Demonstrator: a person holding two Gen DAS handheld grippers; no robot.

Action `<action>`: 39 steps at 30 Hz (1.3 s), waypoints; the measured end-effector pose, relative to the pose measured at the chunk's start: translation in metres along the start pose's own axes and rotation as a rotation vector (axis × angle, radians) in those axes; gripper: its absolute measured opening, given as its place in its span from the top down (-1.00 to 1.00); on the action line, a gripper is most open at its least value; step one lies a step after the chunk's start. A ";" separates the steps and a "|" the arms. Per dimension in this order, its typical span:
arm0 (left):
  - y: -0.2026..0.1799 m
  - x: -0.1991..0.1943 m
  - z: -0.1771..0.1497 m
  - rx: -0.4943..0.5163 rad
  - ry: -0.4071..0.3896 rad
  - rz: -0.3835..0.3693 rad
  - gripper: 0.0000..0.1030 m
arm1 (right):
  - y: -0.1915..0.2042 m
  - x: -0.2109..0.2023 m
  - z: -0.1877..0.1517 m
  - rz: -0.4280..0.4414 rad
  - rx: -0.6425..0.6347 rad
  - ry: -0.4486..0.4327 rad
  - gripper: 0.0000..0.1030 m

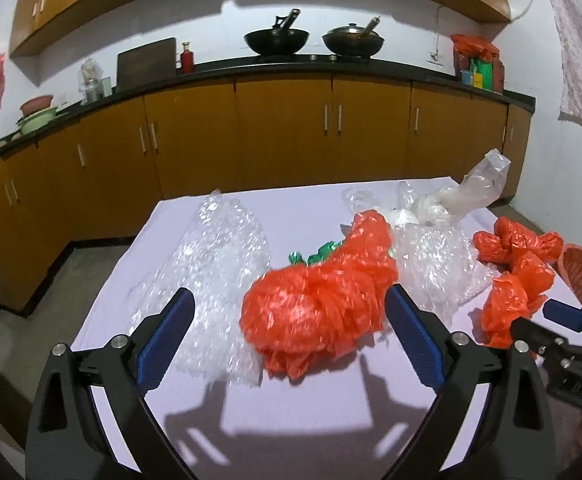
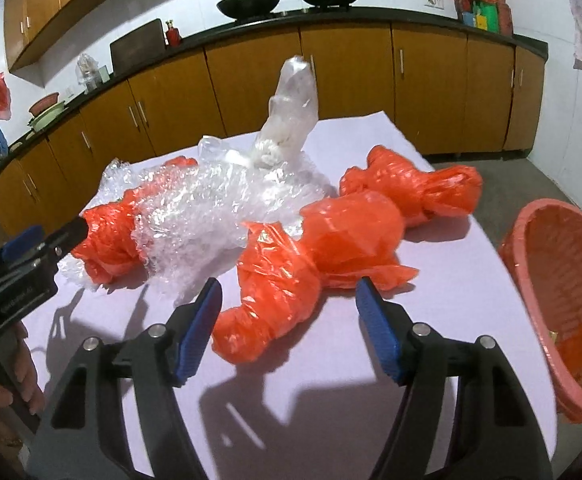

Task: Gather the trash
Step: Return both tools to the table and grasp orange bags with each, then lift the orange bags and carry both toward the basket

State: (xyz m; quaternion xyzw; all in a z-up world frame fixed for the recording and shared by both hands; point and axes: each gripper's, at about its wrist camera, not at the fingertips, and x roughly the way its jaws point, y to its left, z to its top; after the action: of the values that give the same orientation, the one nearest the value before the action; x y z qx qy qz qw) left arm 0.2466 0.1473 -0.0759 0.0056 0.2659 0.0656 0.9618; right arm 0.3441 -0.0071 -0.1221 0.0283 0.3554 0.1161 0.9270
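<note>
Blue-padded fingers [image 2: 195, 332] flank an unlabelled orange bag [image 2: 275, 292]; no writing legible.

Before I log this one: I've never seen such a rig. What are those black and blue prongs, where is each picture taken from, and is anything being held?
No robot here: a person holds a two-finger gripper in each hand, with a fisheye camera on each looking along its fingers. One picture is from the left gripper, the other from the right gripper. Both stand open and hold nothing. On the white table lie crumpled orange plastic bags: one ahead of the left gripper, another ahead of the right. Around them are bubble wrap and a clear plastic bag. A pink basket sits at the table's right edge.
</note>
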 end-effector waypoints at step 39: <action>0.007 -0.057 0.019 -0.052 -0.027 -0.116 0.32 | -0.018 -0.054 -0.009 0.023 -0.036 -0.037 0.43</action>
State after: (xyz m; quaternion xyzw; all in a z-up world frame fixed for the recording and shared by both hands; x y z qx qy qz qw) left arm 0.2075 0.1472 -0.0302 -0.0339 0.2510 0.0164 0.9673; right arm 0.3027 -0.0378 -0.0956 0.0178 0.3356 0.1328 0.9324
